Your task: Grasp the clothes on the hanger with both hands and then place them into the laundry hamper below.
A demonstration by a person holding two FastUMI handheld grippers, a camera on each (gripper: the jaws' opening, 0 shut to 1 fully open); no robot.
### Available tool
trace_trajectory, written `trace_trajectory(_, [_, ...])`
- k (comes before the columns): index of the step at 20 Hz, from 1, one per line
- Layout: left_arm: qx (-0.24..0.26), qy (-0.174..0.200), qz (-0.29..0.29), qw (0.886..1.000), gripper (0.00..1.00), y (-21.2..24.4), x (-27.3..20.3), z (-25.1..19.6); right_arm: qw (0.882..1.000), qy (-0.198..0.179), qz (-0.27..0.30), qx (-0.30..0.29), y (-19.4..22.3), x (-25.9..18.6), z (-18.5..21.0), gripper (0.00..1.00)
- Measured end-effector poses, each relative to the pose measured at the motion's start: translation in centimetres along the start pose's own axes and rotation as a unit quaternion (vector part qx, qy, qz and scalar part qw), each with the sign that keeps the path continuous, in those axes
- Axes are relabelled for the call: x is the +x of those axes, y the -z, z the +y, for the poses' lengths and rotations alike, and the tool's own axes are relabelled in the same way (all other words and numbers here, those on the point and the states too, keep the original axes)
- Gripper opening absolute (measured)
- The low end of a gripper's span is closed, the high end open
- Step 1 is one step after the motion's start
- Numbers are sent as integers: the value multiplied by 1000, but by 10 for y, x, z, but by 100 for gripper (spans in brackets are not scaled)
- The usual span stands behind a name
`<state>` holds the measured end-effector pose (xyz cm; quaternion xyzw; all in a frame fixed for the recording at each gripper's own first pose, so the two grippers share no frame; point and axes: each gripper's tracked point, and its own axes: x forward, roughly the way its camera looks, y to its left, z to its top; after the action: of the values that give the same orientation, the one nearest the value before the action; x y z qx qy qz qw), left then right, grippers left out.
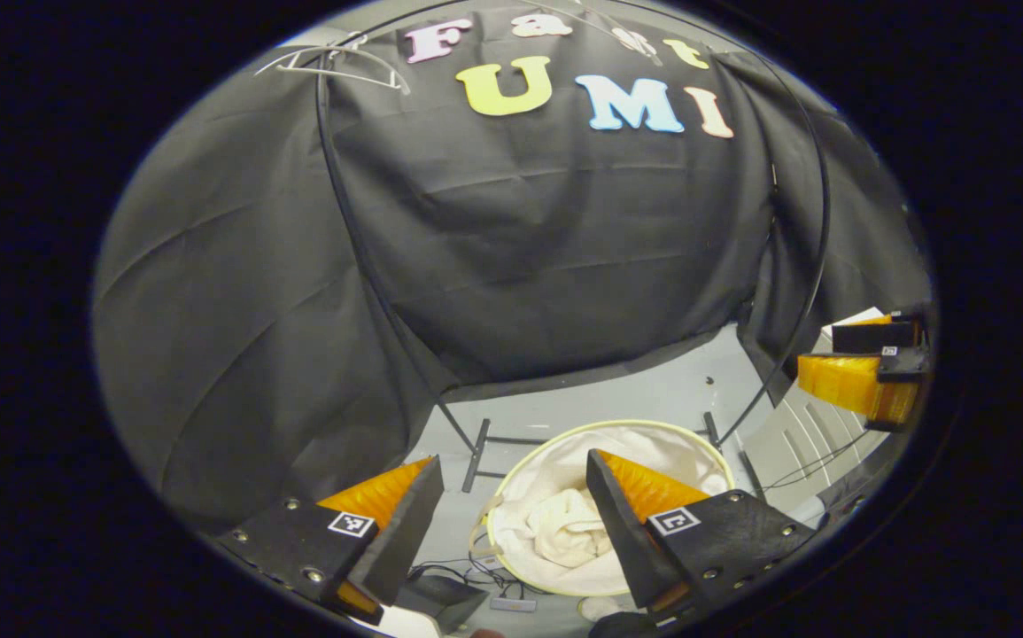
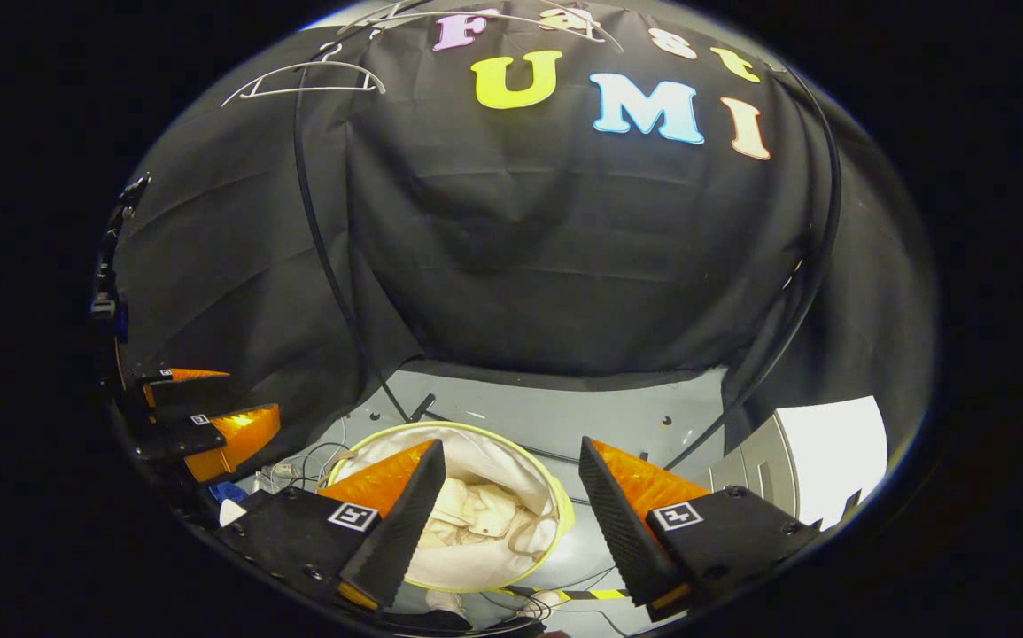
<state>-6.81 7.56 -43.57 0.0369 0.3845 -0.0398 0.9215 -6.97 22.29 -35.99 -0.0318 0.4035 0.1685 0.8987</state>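
Clothes (image 1: 555,523): cream fabric, crumpled in soft folds, lying inside the laundry hamper (image 1: 511,474) below and just ahead of both grippers. Risk, judged: a loose strap draped at the rim could catch a finger. Left gripper (image 1: 515,523), right gripper (image 2: 507,523): spread, empty. Hanger (image 1: 334,66): bare, high above.

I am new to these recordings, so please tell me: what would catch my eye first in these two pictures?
First, the round white laundry hamper on the grey floor, with cream clothes lying crumpled inside. Next, the open left gripper and open right gripper, orange and black, both above the hamper and holding nothing. High on the rack, a bare white hanger hangs.
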Motion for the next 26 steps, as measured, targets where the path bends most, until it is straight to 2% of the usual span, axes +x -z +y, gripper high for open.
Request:
trace_trajectory(5, [-5,7,-17,1000,96,-13,-10,5,1000,11,-18,-3,-12,-15,-6,96])
trace_trajectory(11, [1,17,-96,995,96,-85,-48,7,996,24,-80,19,-56,-50,-17,96])
trace_trajectory(12, [1,16,-113,993,96,-99,-58,7,995,26,-93,18,-64,-58,-22,93])
trace_trajectory(13, [0,16,-128,992,96,-112,-67,7,994,27,-106,19,-75,-68,-28,96])
trace_trajectory(14, [-2,13,-140,990,96,-122,-76,6,992,30,-119,22,-85,-78,-35,93])
trace_trajectory(17, [-13,4,-178,984,96,-155,-109,3,985,42,-161,32,-108,-117,-54,93])
trace_trajectory(18, [-18,4,-191,981,96,-167,-121,2,983,47,-172,35,-113,-131,-60,96])
trace_trajectory(20, [-25,13,-221,975,96,-187,-149,-7,978,57,-198,43,-126,-157,-73,93])
trace_trajectory(26, [-21,-4,-292,956,96,-229,-228,-8,959,72,-271,30,-164,-234,-95,92])
